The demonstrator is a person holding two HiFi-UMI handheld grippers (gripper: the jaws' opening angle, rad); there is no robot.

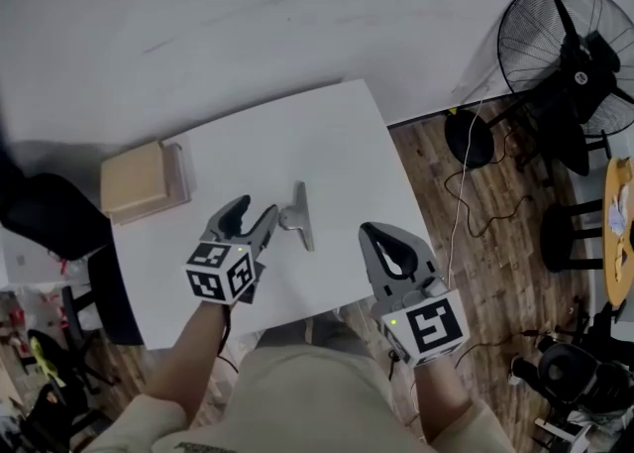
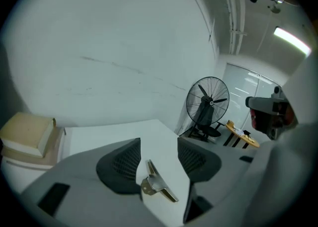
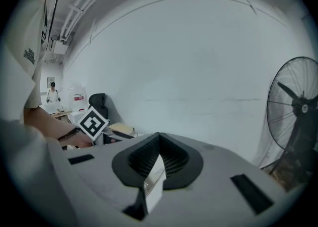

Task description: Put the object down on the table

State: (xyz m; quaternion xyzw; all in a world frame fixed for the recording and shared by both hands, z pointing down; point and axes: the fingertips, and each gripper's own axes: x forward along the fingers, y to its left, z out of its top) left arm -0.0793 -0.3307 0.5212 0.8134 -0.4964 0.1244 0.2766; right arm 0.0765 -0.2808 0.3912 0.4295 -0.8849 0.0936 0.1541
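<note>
A small metal handle piece (image 1: 297,217) lies flat on the white table (image 1: 327,144). My left gripper (image 1: 254,211) hovers just left of it with its jaws open. In the left gripper view the metal piece (image 2: 158,185) shows down through the gap between the black pads (image 2: 124,164), resting on the table and not pressed by either pad. My right gripper (image 1: 371,233) is over the table's near right part, its jaws shut tip to tip on nothing. In the right gripper view the right gripper (image 3: 159,136) shows closed, with the left gripper's marker cube (image 3: 93,123) at the left.
A beige box (image 1: 144,178) sits at the table's left edge, also seen from the left gripper (image 2: 27,134). A black standing fan (image 1: 570,55) and cables are on the wooden floor to the right. A black chair (image 1: 50,213) stands to the left.
</note>
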